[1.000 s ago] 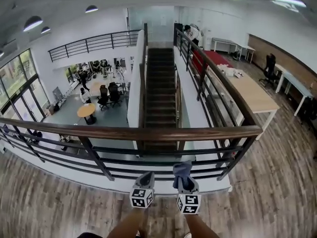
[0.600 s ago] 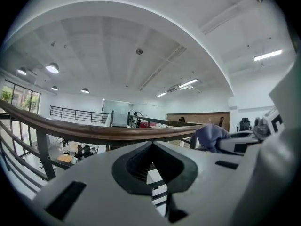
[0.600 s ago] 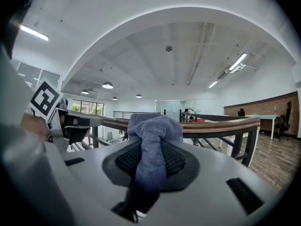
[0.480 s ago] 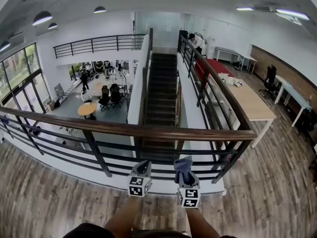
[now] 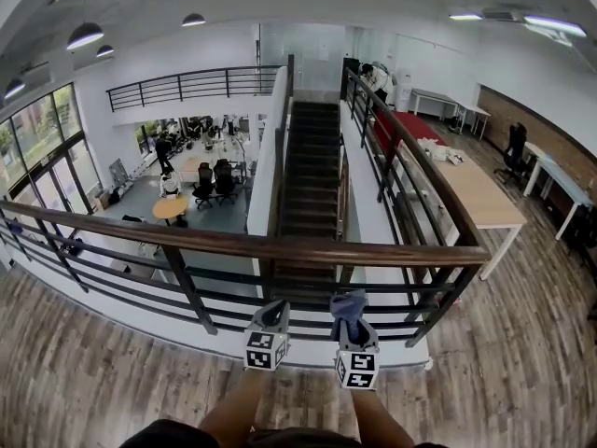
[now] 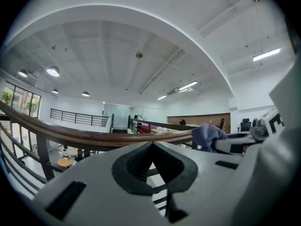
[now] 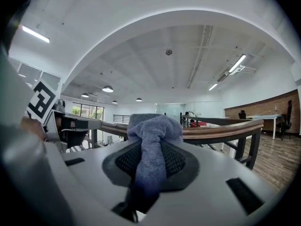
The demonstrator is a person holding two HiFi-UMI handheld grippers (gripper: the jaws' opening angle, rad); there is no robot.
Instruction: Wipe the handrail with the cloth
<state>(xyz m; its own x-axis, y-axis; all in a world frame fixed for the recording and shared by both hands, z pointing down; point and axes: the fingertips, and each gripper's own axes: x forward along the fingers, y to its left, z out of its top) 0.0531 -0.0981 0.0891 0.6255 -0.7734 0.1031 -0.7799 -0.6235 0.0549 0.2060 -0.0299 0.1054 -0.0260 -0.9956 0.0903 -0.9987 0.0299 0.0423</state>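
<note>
A brown wooden handrail on black metal bars runs across the head view in front of me and turns away at the right corner. My right gripper is shut on a grey-blue cloth, whose bunched end sticks out past the jaws, just short of the rail. My left gripper is beside it, jaws closed together with nothing in them. Both grippers are held below and in front of the rail, apart from it.
Beyond the rail is an open drop to a lower floor with chairs and a round table. A dark staircase descends straight ahead. A long wooden table stands to the right on this wooden-floored level. A second railing runs along the far side.
The view has shifted slightly; the rail sits a little lower and nearer in the frame. Both grippers stay side by side under the rail, the cloth still held in the right one.
</note>
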